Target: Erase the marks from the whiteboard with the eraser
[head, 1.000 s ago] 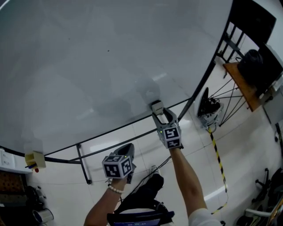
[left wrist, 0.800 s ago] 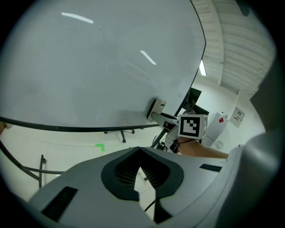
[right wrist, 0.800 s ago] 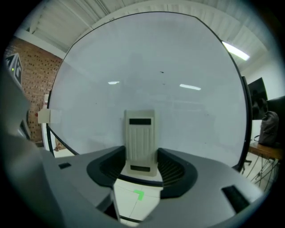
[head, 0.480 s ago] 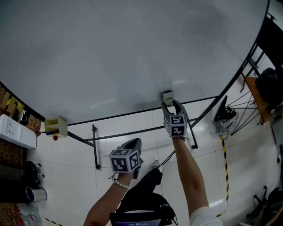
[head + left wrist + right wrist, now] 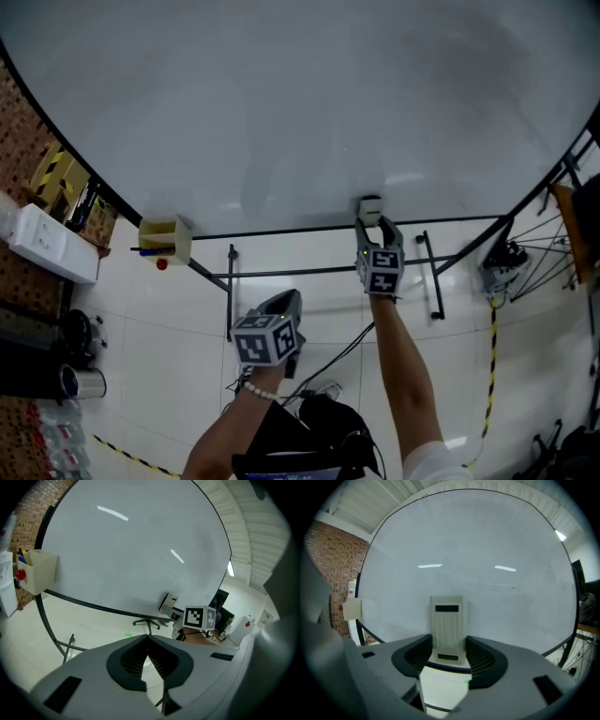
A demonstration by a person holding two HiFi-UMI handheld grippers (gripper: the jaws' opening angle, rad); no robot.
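one beige ribbed plastic eraser [image 5: 448, 620], clamped in the right gripper [image 5: 373, 223], presses the big white whiteboard [image 5: 281, 103] near its 6 o'clock edge for wiping; left gripper [image 5: 148, 644] idles closed, empty.

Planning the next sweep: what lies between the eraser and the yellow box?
Only bare whiteboard from eraser to yellow box, in the right gripper view.

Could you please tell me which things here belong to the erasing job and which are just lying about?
Job: whiteboard; eraser, clamped in the right gripper.
Lying about: pen holder on the frame; floor cable; striped floor tape; idle, shut left gripper.
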